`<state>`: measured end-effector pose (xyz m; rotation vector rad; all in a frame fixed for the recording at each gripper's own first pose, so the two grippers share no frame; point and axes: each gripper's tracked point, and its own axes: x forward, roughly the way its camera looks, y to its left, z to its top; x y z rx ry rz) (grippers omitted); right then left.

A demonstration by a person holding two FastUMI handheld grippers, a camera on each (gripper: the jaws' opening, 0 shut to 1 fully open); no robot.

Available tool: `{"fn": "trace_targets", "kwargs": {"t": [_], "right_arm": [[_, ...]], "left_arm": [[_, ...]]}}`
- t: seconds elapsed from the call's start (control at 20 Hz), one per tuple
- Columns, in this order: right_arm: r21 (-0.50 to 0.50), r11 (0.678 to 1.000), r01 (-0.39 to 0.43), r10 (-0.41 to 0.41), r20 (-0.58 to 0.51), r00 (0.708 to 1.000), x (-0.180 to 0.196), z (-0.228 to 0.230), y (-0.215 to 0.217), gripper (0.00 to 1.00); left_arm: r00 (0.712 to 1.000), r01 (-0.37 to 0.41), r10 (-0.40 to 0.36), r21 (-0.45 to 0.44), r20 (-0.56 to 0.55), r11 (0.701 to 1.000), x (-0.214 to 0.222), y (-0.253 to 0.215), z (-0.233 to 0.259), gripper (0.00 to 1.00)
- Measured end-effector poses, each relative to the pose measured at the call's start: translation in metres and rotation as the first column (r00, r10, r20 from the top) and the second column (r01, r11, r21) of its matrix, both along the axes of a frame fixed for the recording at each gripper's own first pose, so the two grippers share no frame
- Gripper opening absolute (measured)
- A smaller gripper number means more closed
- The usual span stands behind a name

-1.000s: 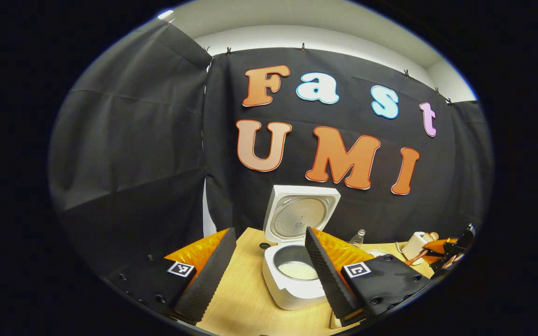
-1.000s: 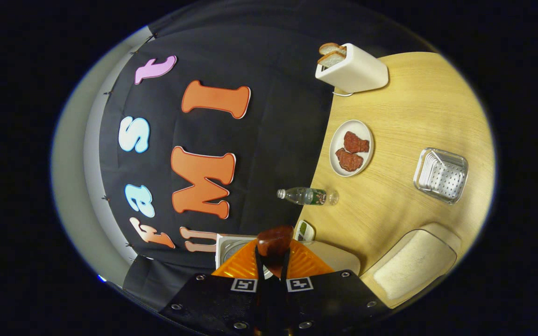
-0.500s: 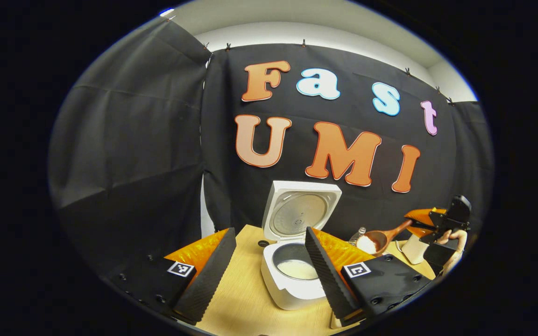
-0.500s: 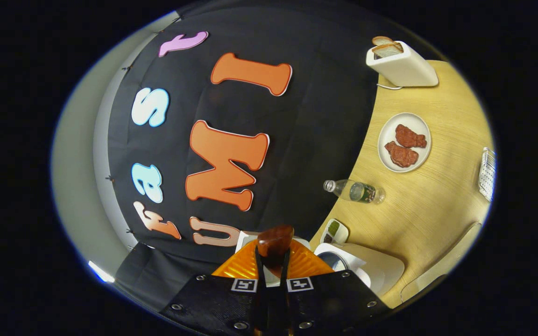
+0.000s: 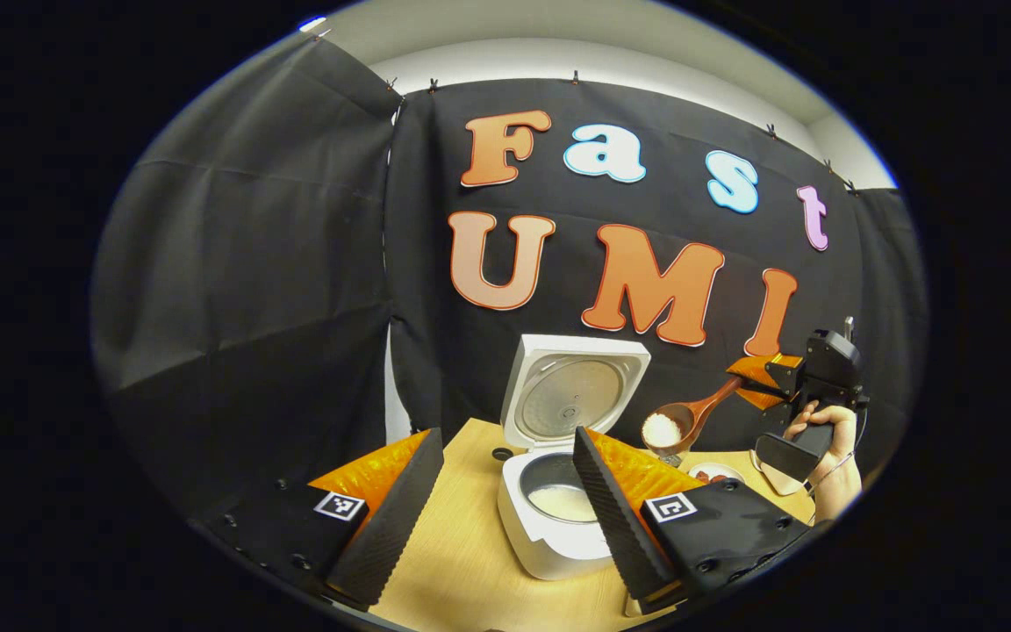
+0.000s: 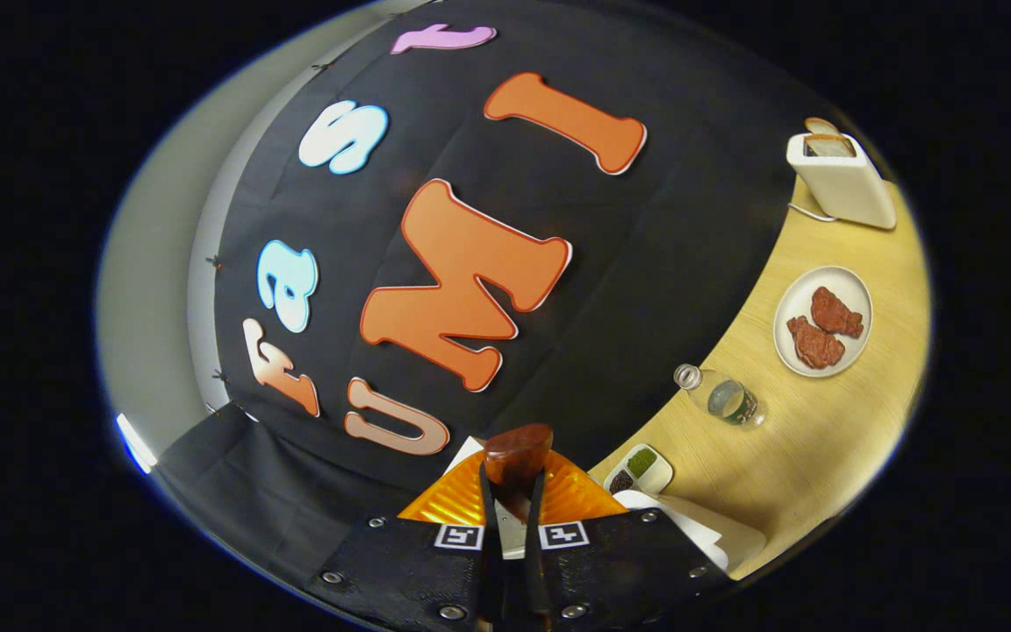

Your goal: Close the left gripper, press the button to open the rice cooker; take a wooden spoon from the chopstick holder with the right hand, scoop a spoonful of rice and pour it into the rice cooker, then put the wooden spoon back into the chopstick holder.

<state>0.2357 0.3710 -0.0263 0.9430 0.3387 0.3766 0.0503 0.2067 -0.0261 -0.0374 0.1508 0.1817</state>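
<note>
Wooden spoon right of rice cooker

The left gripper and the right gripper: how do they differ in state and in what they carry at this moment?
The left gripper stands open and holds nothing; the right gripper is shut on the wooden spoon.
The left gripper hovers low, beside the open rice cooker; the right gripper is raised higher, to the cooker's right, its spoon carrying rice not yet over the pot.
Both are above the wooden table.
</note>
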Motion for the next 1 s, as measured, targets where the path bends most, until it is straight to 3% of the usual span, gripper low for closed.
{"fn": "trace_targets", "kwargs": {"t": [0.8,1.0], "right_arm": [[-0.237,0.971,-0.012,0.043,0.125,0.991,0.003,0.009,0.035,0.09],[-0.258,0.965,-0.037,0.074,0.133,0.988,-0.003,0.009,0.046,0.08]], "left_arm": [[0.999,-0.034,0.034,-0.011,-0.002,0.999,-0.005,0.009,-0.002,1.0],[0.999,-0.031,0.031,-0.013,-0.005,0.999,-0.006,0.01,-0.004,1.0]]}}
